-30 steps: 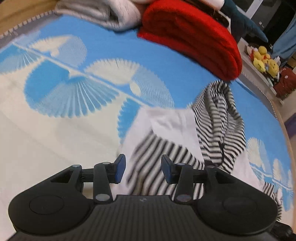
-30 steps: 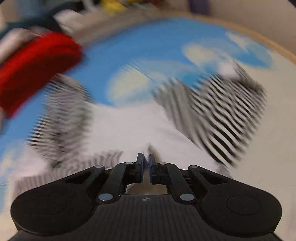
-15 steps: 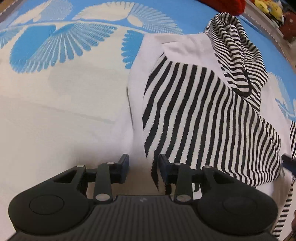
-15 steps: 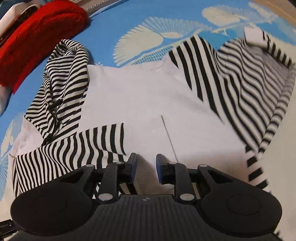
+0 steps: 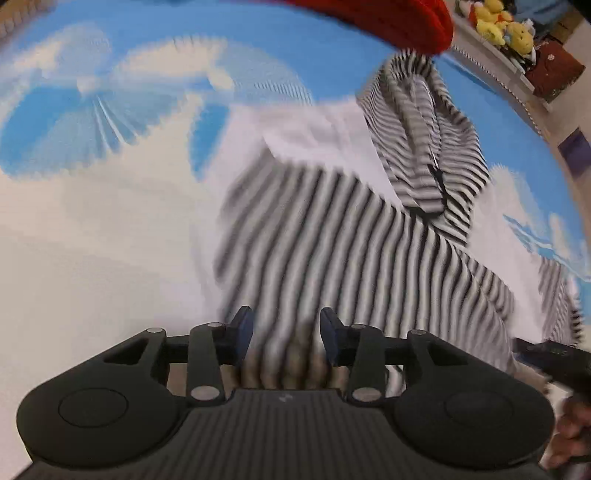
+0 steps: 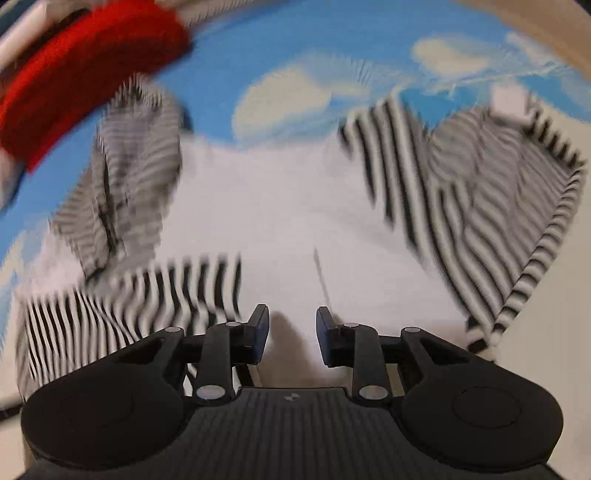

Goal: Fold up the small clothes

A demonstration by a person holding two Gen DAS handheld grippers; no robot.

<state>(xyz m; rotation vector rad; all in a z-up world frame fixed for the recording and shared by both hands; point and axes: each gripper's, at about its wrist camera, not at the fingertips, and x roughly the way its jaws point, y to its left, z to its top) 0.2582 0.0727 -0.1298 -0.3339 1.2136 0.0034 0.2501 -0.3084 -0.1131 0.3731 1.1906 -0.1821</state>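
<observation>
A small white hoodie point(image 6: 266, 206) with black-and-white striped sleeves and hood lies flat on the blue-and-white mat point(image 5: 110, 122). My left gripper point(image 5: 286, 332) hovers over a striped sleeve point(image 5: 332, 229) folded across the body; its jaws are opening, striped cloth shows in the gap, and the pads do not press it. My right gripper point(image 6: 291, 328) is over the white hem, its jaws opening with only flat white cloth below. The other striped sleeve point(image 6: 480, 206) lies to the right and the hood point(image 6: 136, 158) at upper left. Both views are blurred.
A folded red cloth point(image 5: 388, 18) lies beyond the hood, also visible as the red cloth point(image 6: 81, 74) at upper left. Yellow plush toys point(image 5: 502, 26) sit on a shelf past the mat's edge. A hand point(image 5: 576, 432) with the other gripper is at the lower right.
The right jaws went from shut to clearly parted and came down nearer the white hem. The left gripper shifted over the folded striped sleeve, its jaws staying apart. Both views are blurred.
</observation>
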